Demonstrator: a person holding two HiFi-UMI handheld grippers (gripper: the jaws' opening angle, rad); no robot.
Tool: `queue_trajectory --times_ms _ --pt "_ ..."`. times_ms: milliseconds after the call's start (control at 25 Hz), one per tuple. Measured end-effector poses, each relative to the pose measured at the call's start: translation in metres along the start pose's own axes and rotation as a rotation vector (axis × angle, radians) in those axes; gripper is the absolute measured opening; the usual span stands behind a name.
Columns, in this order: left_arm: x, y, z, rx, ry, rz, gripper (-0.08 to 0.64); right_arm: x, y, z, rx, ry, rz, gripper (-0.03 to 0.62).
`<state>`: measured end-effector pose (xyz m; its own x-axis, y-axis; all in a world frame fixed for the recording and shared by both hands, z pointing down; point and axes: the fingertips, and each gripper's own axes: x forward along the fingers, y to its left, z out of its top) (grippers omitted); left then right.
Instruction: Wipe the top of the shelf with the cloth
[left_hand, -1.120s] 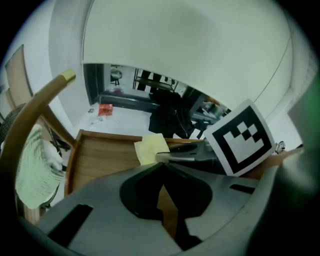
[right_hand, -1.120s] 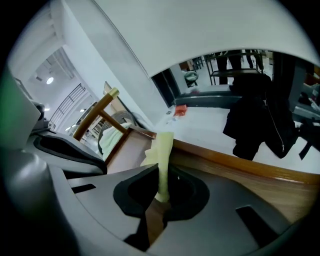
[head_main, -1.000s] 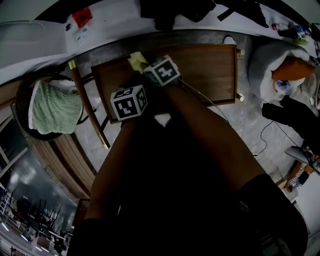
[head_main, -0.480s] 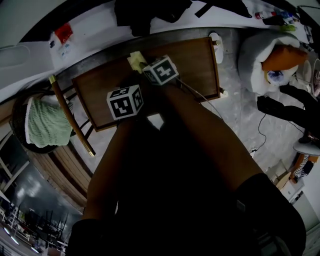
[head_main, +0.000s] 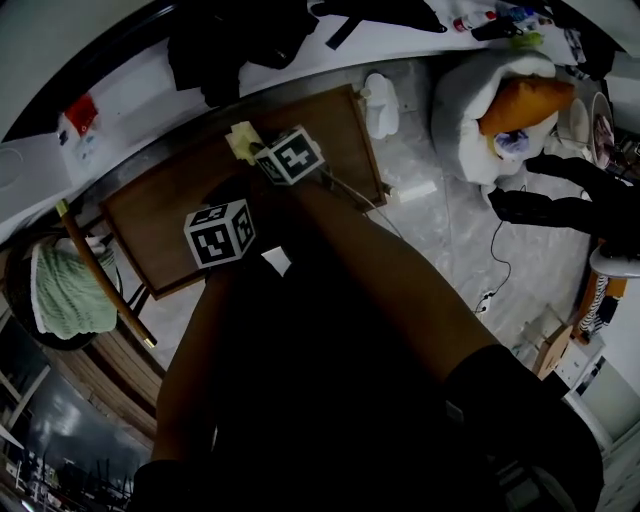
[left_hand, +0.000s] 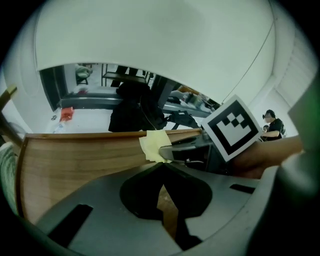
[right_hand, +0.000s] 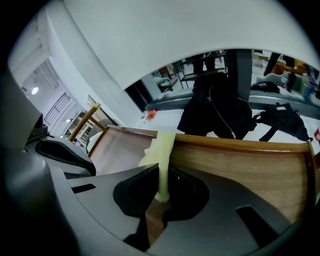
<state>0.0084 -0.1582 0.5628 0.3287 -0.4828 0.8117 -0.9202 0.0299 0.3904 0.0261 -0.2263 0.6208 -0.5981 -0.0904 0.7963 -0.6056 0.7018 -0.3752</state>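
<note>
– So, where's the yellow cloth (right_hand: 162, 147) at, and who's got it?

– The right gripper (right_hand: 161, 175) has it, jaws clamped tight on it. The cloth sticks up out of the jaws and flops onto the wooden shelf top (right_hand: 240, 160). In the head view it sits right at the far edge of the board, about midway along.

– And the left gripper (left_hand: 162, 167)?

– Jaws pressed together, nothing between them. It's over the shelf top just beside the right one, on the side nearer the person. Its own camera looks across the wood straight at the cloth and the right gripper's marker cube (left_hand: 232, 127). Can't tell if it actually touches the wood.

– Anything else around?

– A green knit cloth (head_main: 68, 292) lies off the left end of the shelf. There's a white cushion (head_main: 470, 110) with something orange on it, on the floor well off to the right. A black jacket (right_hand: 220, 115) is lying on the white surface behind the shelf.
</note>
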Motion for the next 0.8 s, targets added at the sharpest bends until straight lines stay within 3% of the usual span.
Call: queue_trajectory --times_ms 400,800 --pt "0.029 -0.037 0.029 0.062 0.001 -0.047 0.009 -0.036 -0.063 -0.016 0.086 -0.002 -0.078 0.041" --pt "0.048 -0.079 0.035 0.109 0.021 -0.108 0.009 -0.076 -0.118 -0.035 0.183 -0.009 -0.169 0.041"
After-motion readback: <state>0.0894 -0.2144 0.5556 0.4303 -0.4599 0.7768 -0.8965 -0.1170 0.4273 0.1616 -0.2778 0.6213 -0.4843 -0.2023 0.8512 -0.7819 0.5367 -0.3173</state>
